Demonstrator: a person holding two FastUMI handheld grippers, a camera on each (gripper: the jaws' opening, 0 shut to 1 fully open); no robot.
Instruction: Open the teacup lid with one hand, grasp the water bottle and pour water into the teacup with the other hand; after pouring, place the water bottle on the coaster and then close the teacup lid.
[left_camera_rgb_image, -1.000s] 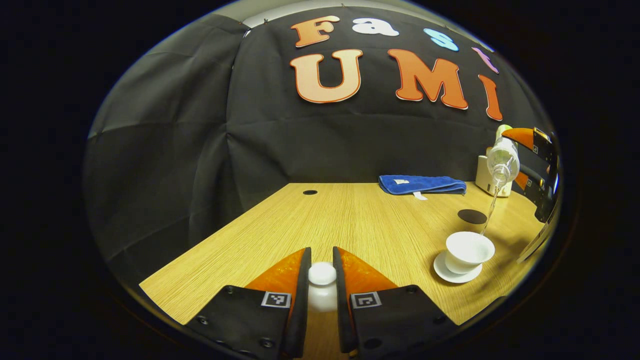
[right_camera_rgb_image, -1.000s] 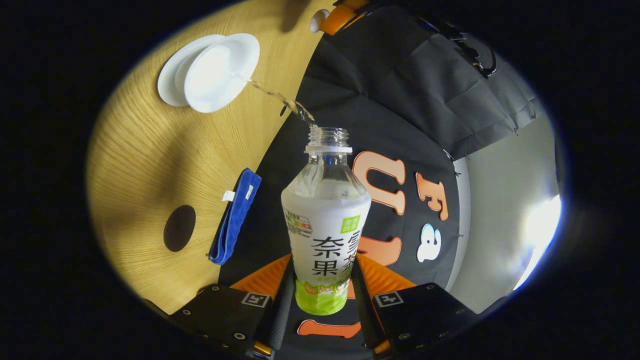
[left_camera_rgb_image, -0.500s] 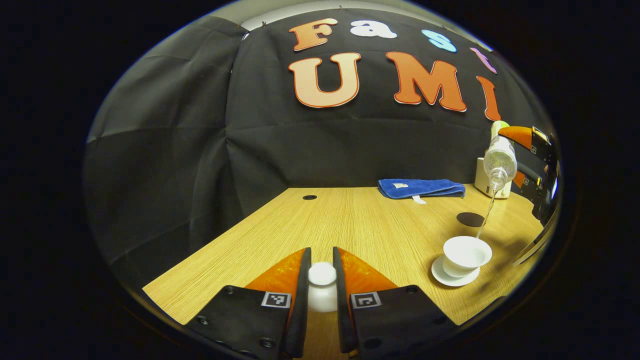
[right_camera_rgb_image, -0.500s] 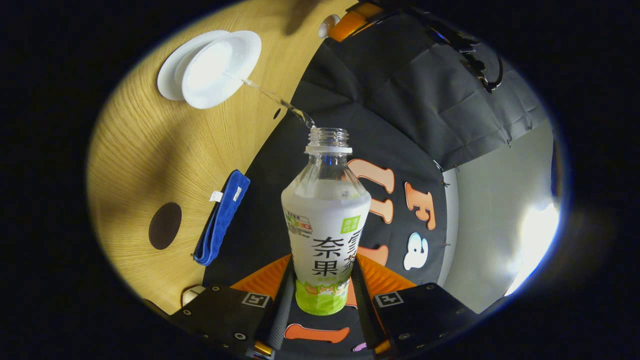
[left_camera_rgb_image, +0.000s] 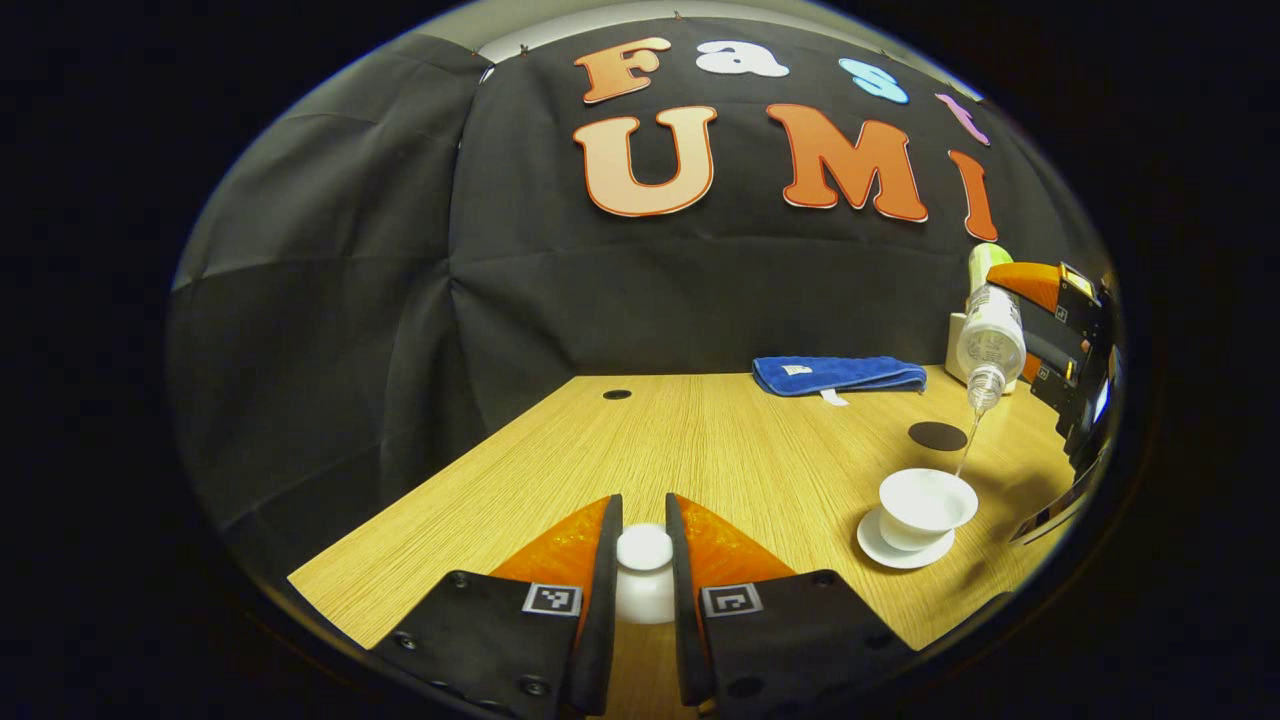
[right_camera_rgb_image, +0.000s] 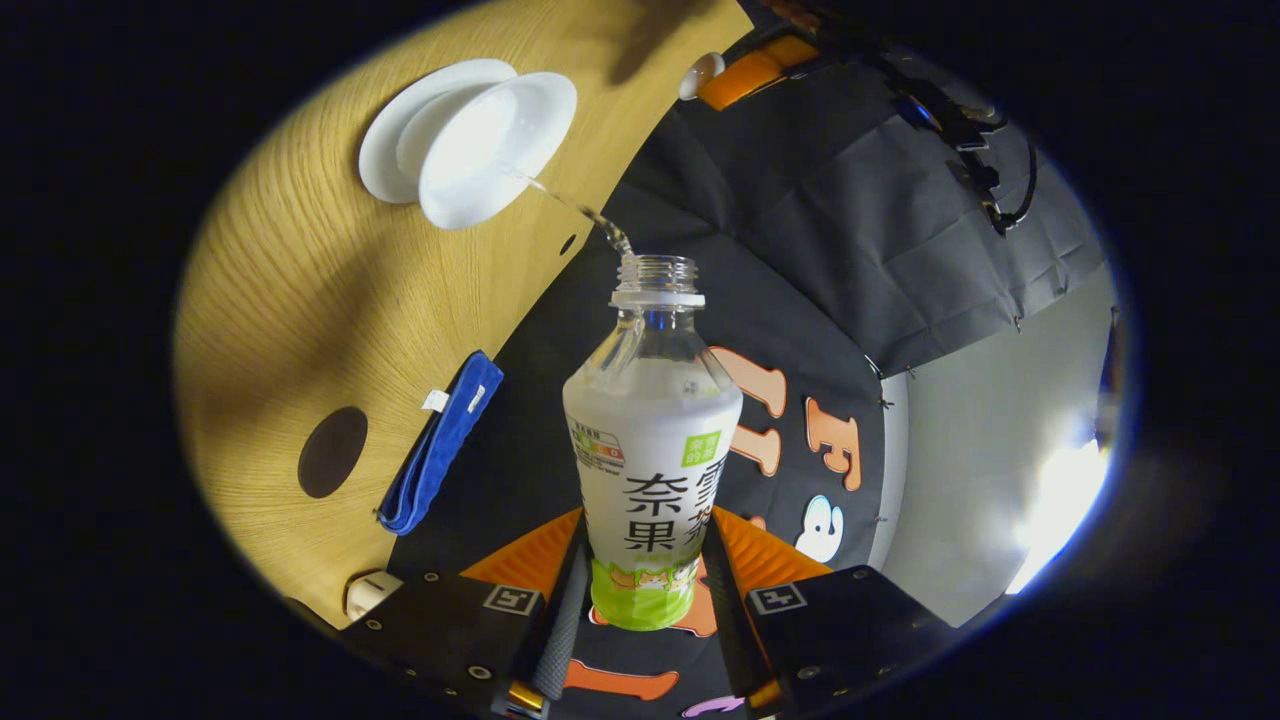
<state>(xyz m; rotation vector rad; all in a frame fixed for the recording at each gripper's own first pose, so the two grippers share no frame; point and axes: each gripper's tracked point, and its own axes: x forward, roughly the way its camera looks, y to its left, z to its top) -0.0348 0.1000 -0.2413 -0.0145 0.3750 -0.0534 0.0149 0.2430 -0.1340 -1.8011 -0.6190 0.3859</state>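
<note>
Presently, the pouring step is in hand. Right tool (right_camera_rgb_image: 640, 590): both fingers clenched on the lower body of the water bottle (right_camera_rgb_image: 650, 470), which is tipped neck-down over the desk (right_camera_rgb_image: 300, 300). A thin stream of water (right_camera_rgb_image: 580, 210) leaves the uncapped mouth and lands in the open teacup (right_camera_rgb_image: 495, 150), seen at 11 o'clock from the bottle in the right gripper view. Left tool (left_camera_rgb_image: 643, 560): fingers closed on the knob of the teacup lid (left_camera_rgb_image: 644, 575), held above the near edge of the desk, well apart from the cup.

In the left gripper view the teacup (left_camera_rgb_image: 925, 505) stands upright on its saucer (left_camera_rgb_image: 900, 550) at 3 o'clock from the left tool; the bottle (left_camera_rgb_image: 990, 340) hangs above it at the far right. The dark round coaster (left_camera_rgb_image: 937, 435) lies bare just beyond the cup, at its 12 o'clock, with a folded blue cloth (left_camera_rgb_image: 838, 374) farther back.

Bottle: clear plastic, cap off, white-and-green label wrap, neck transparent. Teacup: white, wide flared rim; fill level cannot be told.

Judged next move: right the bottle to stop the flow without dripping, carry it upright to the coaster and release it, then bring the lid back over the cup.
</note>
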